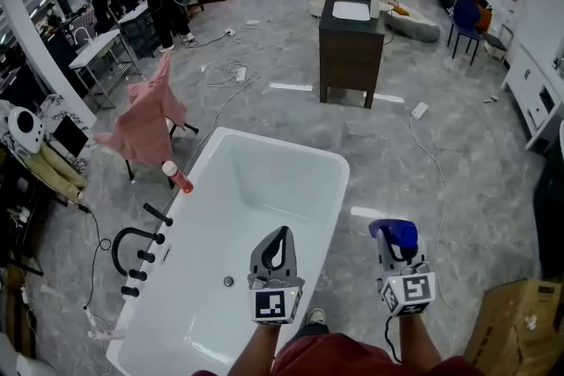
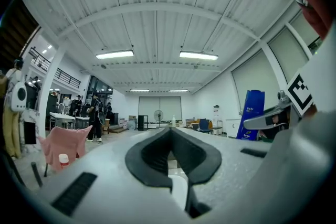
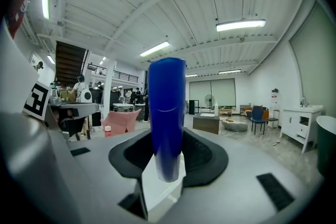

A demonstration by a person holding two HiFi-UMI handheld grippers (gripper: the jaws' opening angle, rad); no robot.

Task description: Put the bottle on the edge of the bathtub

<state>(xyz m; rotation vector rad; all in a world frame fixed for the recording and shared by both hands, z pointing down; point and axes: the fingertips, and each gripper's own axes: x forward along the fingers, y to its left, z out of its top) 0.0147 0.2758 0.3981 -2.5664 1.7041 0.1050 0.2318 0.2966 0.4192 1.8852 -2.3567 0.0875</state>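
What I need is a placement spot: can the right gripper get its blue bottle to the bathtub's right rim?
Probably yes: the right gripper, shut on the blue bottle, hangs just beside the bathtub's right rim; nothing stands between them.

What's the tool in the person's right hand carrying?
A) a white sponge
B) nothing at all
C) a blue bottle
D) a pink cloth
C: in the right gripper view, the jaws of the right gripper are clamped on a blue bottle that stands upright between them.
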